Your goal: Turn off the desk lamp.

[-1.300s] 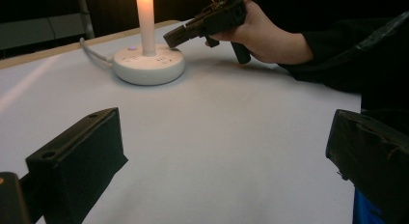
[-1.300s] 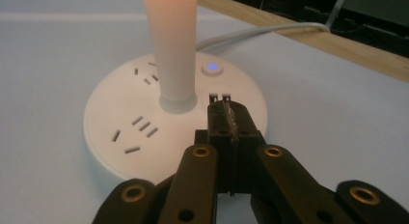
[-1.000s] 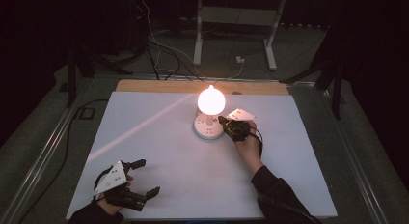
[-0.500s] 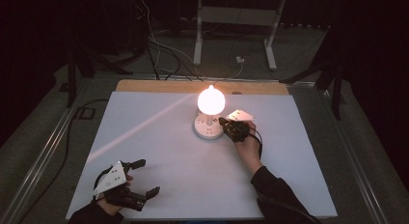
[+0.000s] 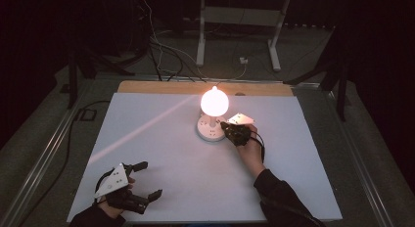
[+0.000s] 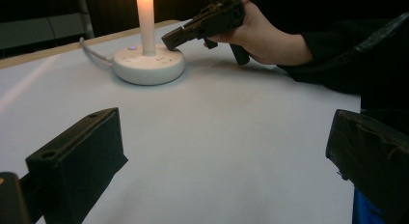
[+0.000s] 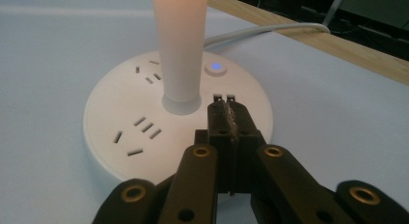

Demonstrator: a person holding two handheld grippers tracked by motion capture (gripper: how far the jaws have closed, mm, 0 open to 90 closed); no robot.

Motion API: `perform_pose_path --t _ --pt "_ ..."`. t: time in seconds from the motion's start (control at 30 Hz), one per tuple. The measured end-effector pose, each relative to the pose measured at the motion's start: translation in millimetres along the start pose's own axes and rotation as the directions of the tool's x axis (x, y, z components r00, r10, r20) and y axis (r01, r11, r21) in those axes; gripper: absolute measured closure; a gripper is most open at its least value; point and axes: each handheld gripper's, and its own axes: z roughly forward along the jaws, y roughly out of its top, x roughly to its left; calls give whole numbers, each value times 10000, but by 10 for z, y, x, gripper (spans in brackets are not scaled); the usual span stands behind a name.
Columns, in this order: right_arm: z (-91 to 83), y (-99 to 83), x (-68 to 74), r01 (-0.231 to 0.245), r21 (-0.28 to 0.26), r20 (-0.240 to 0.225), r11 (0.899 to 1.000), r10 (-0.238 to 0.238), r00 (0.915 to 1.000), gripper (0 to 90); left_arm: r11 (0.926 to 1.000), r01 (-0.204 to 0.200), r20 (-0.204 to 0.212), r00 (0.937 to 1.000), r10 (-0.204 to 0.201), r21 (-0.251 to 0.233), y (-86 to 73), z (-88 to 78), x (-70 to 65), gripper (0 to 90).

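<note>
A round white socket base (image 5: 207, 132) stands at the back middle of the white table, and a lit globe lamp (image 5: 214, 101) rises from its centre. My right gripper (image 5: 226, 126) is shut with nothing between its jaws. In the right gripper view its tips (image 7: 225, 107) hover over the base (image 7: 120, 113), just right of the lamp stem (image 7: 179, 45) and below a small blue-lit button (image 7: 216, 67). At the near left my left gripper (image 5: 149, 179) rests open and empty; its view shows the jaws wide apart (image 6: 226, 132), with the right gripper (image 6: 173, 38) far off.
A white cable (image 7: 270, 31) runs from the base to the table's wooden back edge (image 5: 161, 87). White sheet (image 5: 161, 148) covers the table. A metal stand (image 5: 235, 21) and loose cables lie on the dark floor behind.
</note>
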Motion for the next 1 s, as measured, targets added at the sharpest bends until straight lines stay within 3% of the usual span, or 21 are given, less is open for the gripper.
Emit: perform_pose_path --t 0.27,0.63,1.0 --pt "-11 11 -16 -89 77 45 9999 88 10000 900 10000 3 -9 10000 -3 0 0 0 0 6" --pt "-196 194 -55 -285 -731 69 9969 291 9996 900 10000 1 6 10000 -1 2 0 0 0 5" --pt "-175 184 -55 -346 -677 -28 9971 344 9994 900 10000 -10 5 10000 10 30 -1 2 -1 6"
